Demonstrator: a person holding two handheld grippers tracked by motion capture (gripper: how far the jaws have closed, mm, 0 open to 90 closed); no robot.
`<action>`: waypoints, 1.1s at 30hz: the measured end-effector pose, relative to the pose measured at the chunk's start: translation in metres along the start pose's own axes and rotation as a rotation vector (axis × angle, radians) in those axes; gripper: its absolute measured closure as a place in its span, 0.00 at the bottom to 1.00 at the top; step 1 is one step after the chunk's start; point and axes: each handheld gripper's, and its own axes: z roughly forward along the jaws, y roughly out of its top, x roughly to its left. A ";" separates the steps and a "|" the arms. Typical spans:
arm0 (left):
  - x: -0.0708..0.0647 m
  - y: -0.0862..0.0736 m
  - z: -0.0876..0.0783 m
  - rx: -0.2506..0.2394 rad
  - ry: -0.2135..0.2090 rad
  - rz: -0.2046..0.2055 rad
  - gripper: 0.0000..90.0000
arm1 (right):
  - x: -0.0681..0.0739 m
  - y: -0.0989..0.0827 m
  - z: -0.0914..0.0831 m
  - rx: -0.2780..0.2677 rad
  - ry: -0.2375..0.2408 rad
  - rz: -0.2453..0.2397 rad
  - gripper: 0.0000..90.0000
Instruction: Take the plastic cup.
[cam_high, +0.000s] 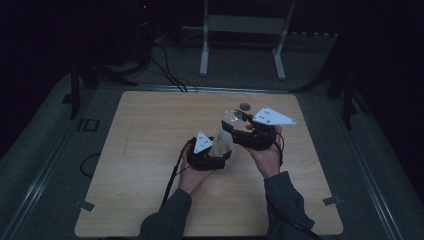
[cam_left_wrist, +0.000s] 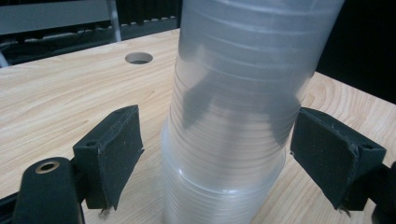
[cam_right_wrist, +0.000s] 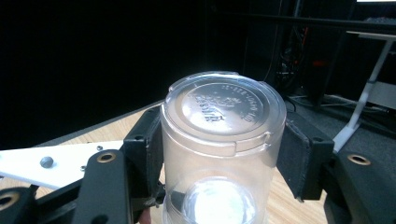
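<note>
At the centre of the high view: two hand-held grippers meet over a light wooden table (cam_high: 150, 165), with a stack of clear plastic cups (cam_high: 226, 131) between them.
Cup stack: translucent, ribbed, nested; it sits just right of centre in the high view, tilted, running from the left gripper up toward the right one.
Left gripper (cam_high: 216, 155): held in the person's left hand (cam_high: 194, 175), just left of centre. In the left gripper view its jaws stand apart on either side of the stack (cam_left_wrist: 229, 116); the left pad (cam_left_wrist: 114, 154) is clear of the plastic, the right pad (cam_left_wrist: 327, 154) is right at the cup wall, and contact there cannot be told.
Right gripper (cam_high: 235, 127): held in the right hand (cam_high: 265, 155), right of centre, its grey plate pointing to the right. In the right gripper view its jaws are pressed against both sides of the top cup (cam_right_wrist: 224, 140), whose embossed base faces the camera.
Table hole (cam_high: 244, 106): small and round, near the far edge, above the grippers; it shows in the upper left of the left gripper view (cam_left_wrist: 138, 58).
Surroundings: dark room; a white frame (cam_high: 245, 35) stands on the floor at the top of the high view.
</note>
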 end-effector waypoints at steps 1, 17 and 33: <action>0.000 0.000 -0.001 -0.002 0.001 0.002 0.19 | 0.000 0.001 -0.001 -0.005 0.000 -0.002 0.44; -0.002 0.002 -0.010 -0.017 0.006 0.009 0.19 | -0.007 0.011 -0.020 -0.046 -0.014 0.007 0.44; -0.001 0.000 -0.018 -0.028 0.005 0.006 0.19 | -0.014 0.012 -0.042 -0.058 -0.056 0.003 0.44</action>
